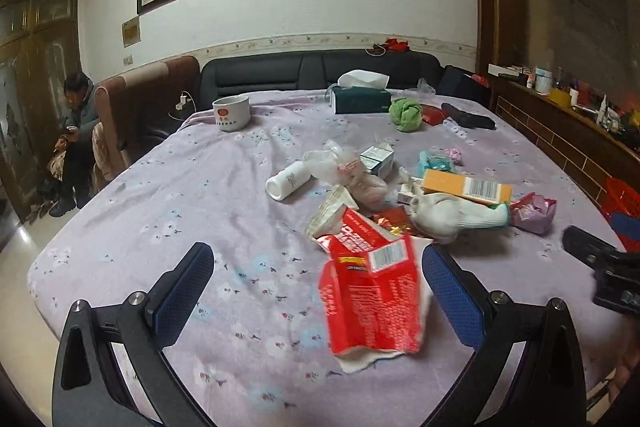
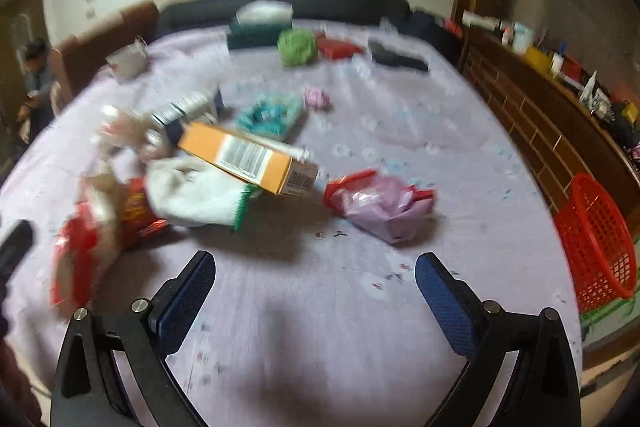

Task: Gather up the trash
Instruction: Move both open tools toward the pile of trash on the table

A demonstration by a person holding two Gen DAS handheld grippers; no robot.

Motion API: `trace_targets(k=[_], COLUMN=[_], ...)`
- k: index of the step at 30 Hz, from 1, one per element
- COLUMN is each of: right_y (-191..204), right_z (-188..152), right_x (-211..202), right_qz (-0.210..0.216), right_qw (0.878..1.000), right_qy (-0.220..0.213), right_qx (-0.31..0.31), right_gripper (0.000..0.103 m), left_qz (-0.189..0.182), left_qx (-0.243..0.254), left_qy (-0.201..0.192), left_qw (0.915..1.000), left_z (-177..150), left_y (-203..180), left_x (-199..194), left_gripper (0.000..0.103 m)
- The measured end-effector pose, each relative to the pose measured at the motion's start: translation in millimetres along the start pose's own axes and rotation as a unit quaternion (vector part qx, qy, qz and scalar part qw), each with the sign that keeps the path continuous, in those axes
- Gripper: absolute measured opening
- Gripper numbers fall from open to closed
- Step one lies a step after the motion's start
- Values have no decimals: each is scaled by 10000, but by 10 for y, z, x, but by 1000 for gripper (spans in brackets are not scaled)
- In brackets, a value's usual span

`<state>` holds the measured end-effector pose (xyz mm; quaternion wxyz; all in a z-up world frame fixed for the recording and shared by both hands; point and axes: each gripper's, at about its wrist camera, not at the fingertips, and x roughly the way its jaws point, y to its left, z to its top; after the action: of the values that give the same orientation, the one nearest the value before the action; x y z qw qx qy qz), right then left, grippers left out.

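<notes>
Trash lies scattered on a lilac flowered tablecloth (image 1: 200, 203). A flattened red carton (image 1: 370, 291) lies just ahead of my left gripper (image 1: 318, 273), which is open and holds nothing. Beyond it lie a white sock (image 1: 452, 215), an orange box (image 1: 466, 186), a white bottle (image 1: 288, 182) and crumpled wrappers. My right gripper (image 2: 315, 281) is open above bare cloth. A pink and red wrapper (image 2: 380, 205) lies ahead of it, with the orange box (image 2: 244, 159) and the sock (image 2: 200, 197) to the left. The right wrist view is blurred.
A red plastic basket (image 2: 598, 247) stands off the table's right edge. At the far side sit a white mug (image 1: 231, 113), a tissue box (image 1: 360, 99), a green cloth ball (image 1: 406, 114) and a dark sofa (image 1: 312, 71). A person sits at far left (image 1: 78, 143).
</notes>
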<state>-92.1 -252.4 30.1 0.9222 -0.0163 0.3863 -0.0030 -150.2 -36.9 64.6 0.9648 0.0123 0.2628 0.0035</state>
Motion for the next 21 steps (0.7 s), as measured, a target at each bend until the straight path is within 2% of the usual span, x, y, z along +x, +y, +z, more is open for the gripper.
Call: trace_targets(k=[6, 10, 14, 16, 21], right_y=[-200, -282, -350, -353, -352], right_z=[-306, -457, -523, -540, -538], right_x=[-630, -849, -967, -966, -889], right_qz=[-56, -203, -245, -298, -211], right_qw=[9943, 9890, 9866, 9864, 9884], right_qy=[-1026, -1403, -1535, -1540, -1397], right_qx=[295, 418, 488, 495, 555], right_gripper=[101, 99, 96, 89, 89], left_qz=[43, -93, -129, -254, -369], left_qx=[1, 57, 184, 165, 139], left_qy=[-66, -78, -138, -95, 83], left_qw=[10000, 9999, 9997, 9995, 9992], left_z=[-28, -83, -112, -102, -118], left_y=[-104, -176, -219, -221, -231], left_x=[-204, -308, -315, -286, -199], left_gripper=[103, 103, 103, 103, 103])
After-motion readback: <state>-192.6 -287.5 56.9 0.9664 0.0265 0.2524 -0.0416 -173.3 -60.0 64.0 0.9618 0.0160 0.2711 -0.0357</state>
